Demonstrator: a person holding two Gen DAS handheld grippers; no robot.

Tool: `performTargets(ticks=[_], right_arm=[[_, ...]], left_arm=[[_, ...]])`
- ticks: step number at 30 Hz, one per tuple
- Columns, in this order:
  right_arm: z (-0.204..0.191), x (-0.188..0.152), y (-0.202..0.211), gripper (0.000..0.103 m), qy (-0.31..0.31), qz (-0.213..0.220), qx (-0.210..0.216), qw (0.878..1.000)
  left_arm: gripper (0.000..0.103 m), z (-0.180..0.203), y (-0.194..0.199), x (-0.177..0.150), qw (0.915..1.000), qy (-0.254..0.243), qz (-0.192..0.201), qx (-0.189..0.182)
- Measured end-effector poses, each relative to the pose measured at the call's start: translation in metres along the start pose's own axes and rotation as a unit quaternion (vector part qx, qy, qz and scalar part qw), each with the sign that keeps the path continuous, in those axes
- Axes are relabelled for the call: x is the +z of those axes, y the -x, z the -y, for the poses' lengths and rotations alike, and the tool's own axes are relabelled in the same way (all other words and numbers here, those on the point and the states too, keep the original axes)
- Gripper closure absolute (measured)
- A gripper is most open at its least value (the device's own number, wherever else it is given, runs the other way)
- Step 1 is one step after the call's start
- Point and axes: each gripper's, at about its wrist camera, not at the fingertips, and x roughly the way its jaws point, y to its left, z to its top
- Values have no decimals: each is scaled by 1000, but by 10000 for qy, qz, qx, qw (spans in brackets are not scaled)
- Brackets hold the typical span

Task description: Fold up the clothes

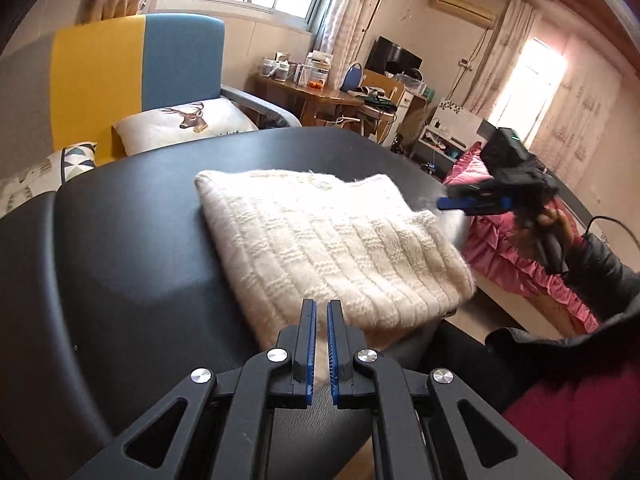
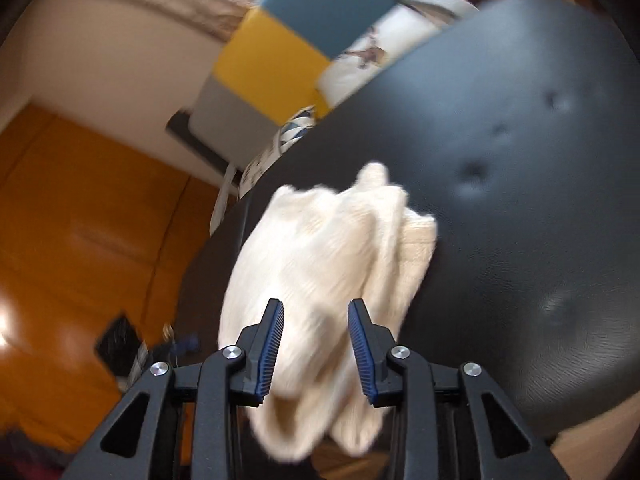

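Cream knit sweater [image 1: 320, 240] folded, blurred near edge, left tool [image 1: 322, 308] closed empty, right tool [image 2: 316, 308] parted, gripping nothing

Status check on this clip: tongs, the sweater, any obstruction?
Left tongs shut, empty, above near edge of cream sweater. Right tongs open, nothing gripped. Sweater folded on black table, overhanging edge. No obstruction.

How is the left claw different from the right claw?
The left claw has its blue pads almost touching, while the right claw has a clear gap between its pads. The left claw holds nothing; its tips sit over the near edge of the folded cream sweater, whereas the right claw has the sweater's edge lying between its open pads. Both are black with ridged blue pads, above the black table.
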Motion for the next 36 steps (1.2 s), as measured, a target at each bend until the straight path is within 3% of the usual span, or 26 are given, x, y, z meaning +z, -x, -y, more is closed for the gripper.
performTargets(ticks=[6, 11, 15, 20, 23, 27, 29, 30, 32, 33, 36], right_arm=[[0, 8, -54, 68, -505, 76, 344, 9981], [-35, 19, -64, 90, 562, 34, -437, 9975], [-57, 31, -55, 92, 1149, -55, -871, 9895], [-97, 56, -29, 92, 1827, 322, -989, 9776], [-71, 68, -34, 92, 1656, 113, -1612, 9728], [-17, 64, -67, 96, 974, -263, -1885, 9769], [0, 57, -70, 97, 828, -253, -2014, 9757], [6, 55, -65, 99, 688, -169, -1890, 9794], [6, 53, -43, 90, 470, 195, -1482, 9876], [2, 52, -31, 78, 472, 385, -1271, 9900], [-23, 42, 3, 75, 970, 559, -1113, 9875]], left_arm=[[97, 17, -12, -12, 9998, -17, -177, -104], [97, 20, -23, -26, 9988, -207, -435, -23], [96, 22, -39, -36, 9943, -702, -737, 304], [96, 20, -56, -35, 9898, -1015, -977, 222], [96, 19, -62, -32, 9882, -1050, -1108, 81], [96, 26, -66, -34, 9831, -1284, -1301, 76], [96, 27, -67, -35, 9805, -1361, -1418, 76], [96, 28, -67, -36, 9787, -1394, -1507, 50], [96, 28, -68, -37, 9758, -1402, -1676, -25], [96, 28, -66, -37, 9755, -1332, -1749, -95], [96, 25, -51, -32, 9807, -1080, -1605, -277]])
